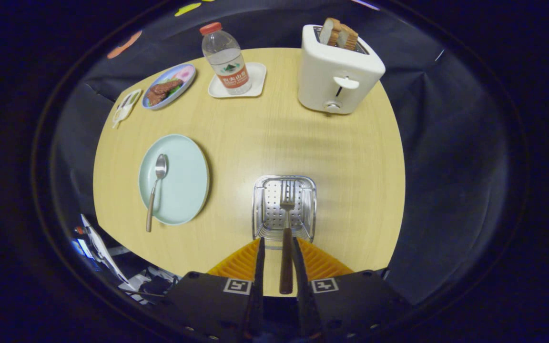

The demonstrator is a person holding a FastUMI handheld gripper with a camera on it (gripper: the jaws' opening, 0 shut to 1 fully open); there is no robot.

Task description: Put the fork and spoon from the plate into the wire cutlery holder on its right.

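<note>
Gripper [278, 247]: fingers narrowed around wooden handle of fork [286, 228], contact unclear; tines over wire cutlery holder [261, 209] just ahead. Spoon [156, 188] on pale plate [186, 178], left of holder. Beyond: toaster [336, 71], water bottle [224, 59], wooden table [265, 138].

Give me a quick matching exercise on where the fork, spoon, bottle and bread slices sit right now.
Things:
1. fork
2. spoon
3. bottle
4. bread slices

Places:
A. on the white tray
B. in the toaster slots
C. held between the fingers, tines over the wire cutlery holder
D. on the pale green plate

Pairs: 1-C, 2-D, 3-A, 4-B. The gripper holds the fork by its handle.
</note>
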